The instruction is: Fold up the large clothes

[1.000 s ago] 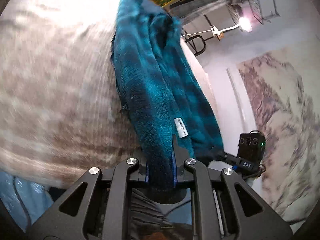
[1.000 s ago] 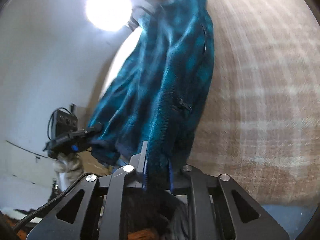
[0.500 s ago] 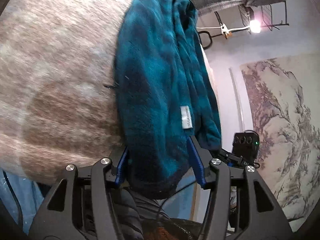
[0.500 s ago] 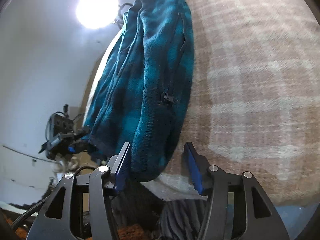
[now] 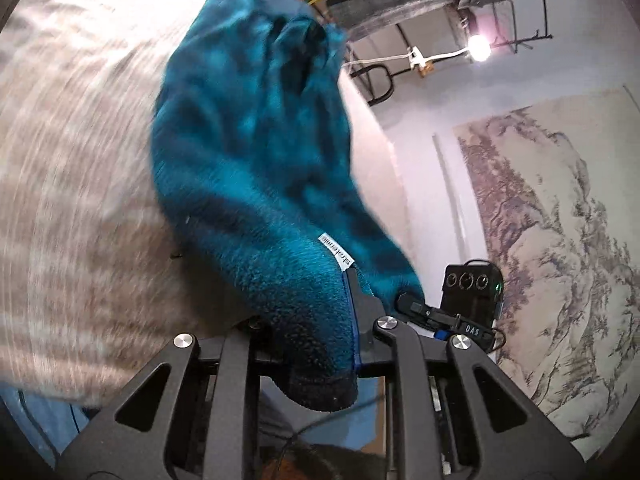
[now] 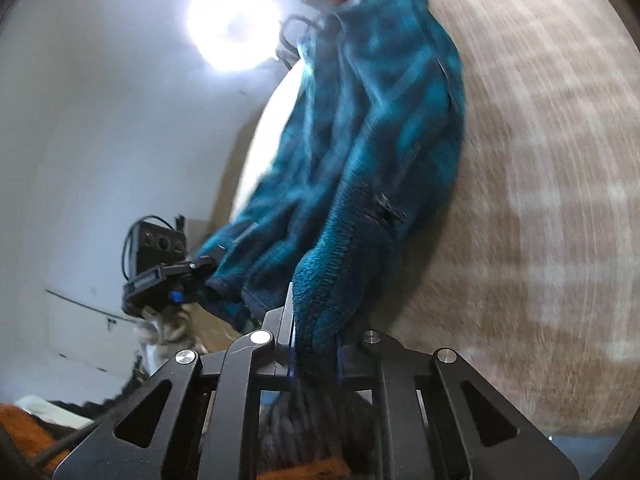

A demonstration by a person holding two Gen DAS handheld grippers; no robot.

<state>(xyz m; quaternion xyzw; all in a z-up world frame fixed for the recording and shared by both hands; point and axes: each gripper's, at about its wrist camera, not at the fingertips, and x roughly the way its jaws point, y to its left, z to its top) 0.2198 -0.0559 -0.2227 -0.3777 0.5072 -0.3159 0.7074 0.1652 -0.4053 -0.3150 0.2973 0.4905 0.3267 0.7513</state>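
Gripping a thick fold of the teal fleece jacket [image 5: 256,168], the left gripper [image 5: 316,328] is closing its jaws on the hem, with the cloth bulging out between and below them at the bottom centre of the left wrist view. The right gripper [image 6: 316,344] is likewise closing on another bunch of the same jacket [image 6: 372,120], pinched between its blue-edged pads at the lower centre of the right wrist view. The jacket is stretching up from each gripper towards the top of the frame, lying against a beige and brown checked blanket [image 5: 76,208] that is filling the left side of the left view and the right side of the right view [image 6: 540,184]. Only the left view is showing a small white label [image 5: 337,251] sewn at the hem, a pale landscape painting [image 5: 560,248] on the right wall, and a small lamp [image 5: 479,45] at upper right. Only the right view is showing a dark zip [image 6: 386,210] running up the jacket and a glaring light [image 6: 232,28] at upper left. Each view is catching the other gripper as a black boxy device beside the jacket's lower edge. The fleece is looking fuzzy and deep-piled, mottled in darker and lighter teal; the blanket is looking soft and blurred.
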